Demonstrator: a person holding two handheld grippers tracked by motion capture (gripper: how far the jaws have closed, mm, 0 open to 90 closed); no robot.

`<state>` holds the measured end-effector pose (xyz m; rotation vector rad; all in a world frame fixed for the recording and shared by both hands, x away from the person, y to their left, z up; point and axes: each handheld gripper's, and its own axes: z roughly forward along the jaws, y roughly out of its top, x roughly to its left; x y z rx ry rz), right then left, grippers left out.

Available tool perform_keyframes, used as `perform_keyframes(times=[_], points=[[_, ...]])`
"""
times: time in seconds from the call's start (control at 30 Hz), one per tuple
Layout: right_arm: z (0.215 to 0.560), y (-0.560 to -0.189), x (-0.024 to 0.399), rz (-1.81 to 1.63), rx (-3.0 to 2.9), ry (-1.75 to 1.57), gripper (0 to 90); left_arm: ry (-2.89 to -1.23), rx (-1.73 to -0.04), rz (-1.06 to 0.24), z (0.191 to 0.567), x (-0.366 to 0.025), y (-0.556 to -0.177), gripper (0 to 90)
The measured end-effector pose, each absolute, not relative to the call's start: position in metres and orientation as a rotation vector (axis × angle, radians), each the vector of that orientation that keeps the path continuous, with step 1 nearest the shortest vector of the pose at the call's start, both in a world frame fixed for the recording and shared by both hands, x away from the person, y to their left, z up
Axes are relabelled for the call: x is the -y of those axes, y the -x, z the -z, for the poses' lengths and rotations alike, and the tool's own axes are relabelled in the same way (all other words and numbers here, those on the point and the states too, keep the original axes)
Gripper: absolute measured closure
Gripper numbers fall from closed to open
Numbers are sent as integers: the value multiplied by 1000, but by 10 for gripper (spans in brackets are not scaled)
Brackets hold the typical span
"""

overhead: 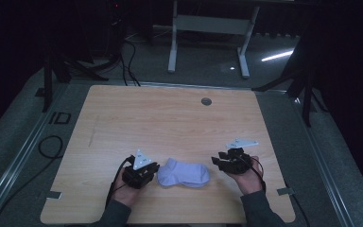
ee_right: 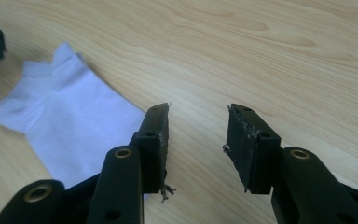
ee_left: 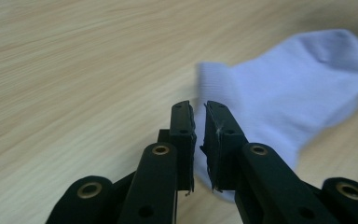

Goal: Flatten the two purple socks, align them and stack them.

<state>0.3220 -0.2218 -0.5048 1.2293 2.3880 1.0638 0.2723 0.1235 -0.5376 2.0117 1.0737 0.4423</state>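
A pale lilac sock (overhead: 184,173) lies flat on the wooden table (overhead: 170,118) near its front edge, between my two grippers. At the sock's left end my left gripper (overhead: 155,170) points at it, a hand around its body. In the left gripper view the sock (ee_left: 284,88) lies just beyond and right of the left gripper (ee_left: 199,113), whose jaws stand a narrow slit apart with nothing pinched. My right gripper (overhead: 216,161) sits just right of the sock. In the right gripper view the right gripper (ee_right: 198,112) is open over bare wood, with the sock (ee_right: 70,121) off to its left.
A round grey grommet (overhead: 206,101) is set in the far part of the table. Tape strips mark the front corners (overhead: 52,194) (overhead: 285,191). Cables (overhead: 49,146) lie on the floor at the left, and a white desk frame (overhead: 208,28) stands beyond the table.
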Motion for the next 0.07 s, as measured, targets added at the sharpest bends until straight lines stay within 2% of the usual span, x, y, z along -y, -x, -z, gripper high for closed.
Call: perform_keyframes(times=[0.07], points=[[505,-323,224,-1063,-2384,-1232,578,-2009,-1092,-451,537,-127,-274,804]])
